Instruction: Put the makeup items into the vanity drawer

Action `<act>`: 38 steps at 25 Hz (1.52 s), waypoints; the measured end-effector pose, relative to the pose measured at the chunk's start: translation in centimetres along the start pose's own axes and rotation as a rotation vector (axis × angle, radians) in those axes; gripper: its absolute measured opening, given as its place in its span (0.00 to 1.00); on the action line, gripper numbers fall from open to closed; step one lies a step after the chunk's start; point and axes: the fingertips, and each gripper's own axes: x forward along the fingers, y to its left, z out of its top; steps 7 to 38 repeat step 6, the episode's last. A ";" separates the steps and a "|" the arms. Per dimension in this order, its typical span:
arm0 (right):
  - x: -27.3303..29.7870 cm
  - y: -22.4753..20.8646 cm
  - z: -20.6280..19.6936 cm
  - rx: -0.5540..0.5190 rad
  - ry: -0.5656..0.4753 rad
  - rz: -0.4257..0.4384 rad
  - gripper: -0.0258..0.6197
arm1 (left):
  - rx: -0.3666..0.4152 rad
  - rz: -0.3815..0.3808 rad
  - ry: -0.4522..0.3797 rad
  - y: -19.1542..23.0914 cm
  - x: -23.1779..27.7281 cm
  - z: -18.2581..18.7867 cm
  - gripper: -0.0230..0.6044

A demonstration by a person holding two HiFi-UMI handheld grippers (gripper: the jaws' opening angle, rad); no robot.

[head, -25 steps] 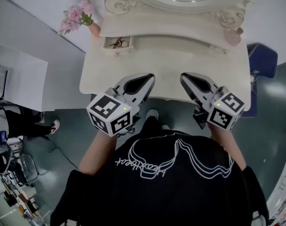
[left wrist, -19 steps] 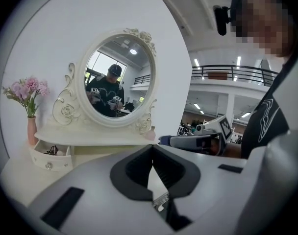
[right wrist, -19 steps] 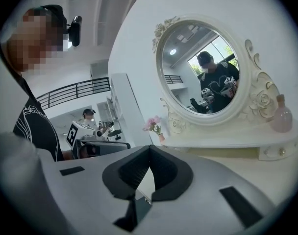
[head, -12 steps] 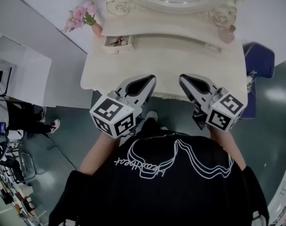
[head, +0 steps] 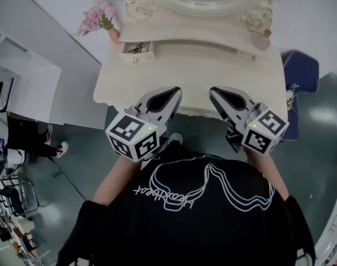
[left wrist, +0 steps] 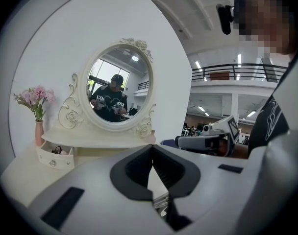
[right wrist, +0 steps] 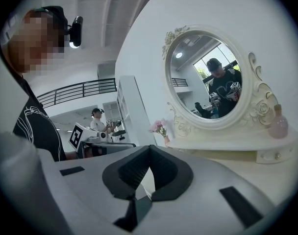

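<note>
The cream vanity (head: 213,82) stands ahead of me under an oval mirror (left wrist: 118,87). Its small left drawer (head: 138,50) is pulled open, with dark little items inside; in the left gripper view the drawer (left wrist: 55,156) shows at the lower left. A pink perfume bottle (head: 261,42) stands at the right of the shelf, and a thin pale item (head: 245,56) lies close by. My left gripper (head: 175,91) and right gripper (head: 214,91) hover side by side over the vanity's near edge. Both are shut and hold nothing.
A vase of pink flowers (head: 96,18) stands at the vanity's back left corner. A blue seat (head: 300,71) is to the right of the vanity, a white cabinet (head: 24,87) to the left. Another person's shoes (head: 57,148) show on the floor at left.
The vanity has slid slightly up in the head view as I and both grippers drew back a little. Both pairs of jaws stay shut.
</note>
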 end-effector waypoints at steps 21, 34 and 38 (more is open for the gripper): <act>-0.8 0.8 0.5 -0.021 -0.002 0.005 0.05 | 0.002 -0.002 -0.013 -1.1 -0.2 0.4 0.04; -0.8 0.8 0.5 -0.021 -0.002 0.005 0.05 | 0.002 -0.002 -0.013 -1.1 -0.2 0.4 0.04; -0.8 0.8 0.5 -0.021 -0.002 0.005 0.05 | 0.002 -0.002 -0.013 -1.1 -0.2 0.4 0.04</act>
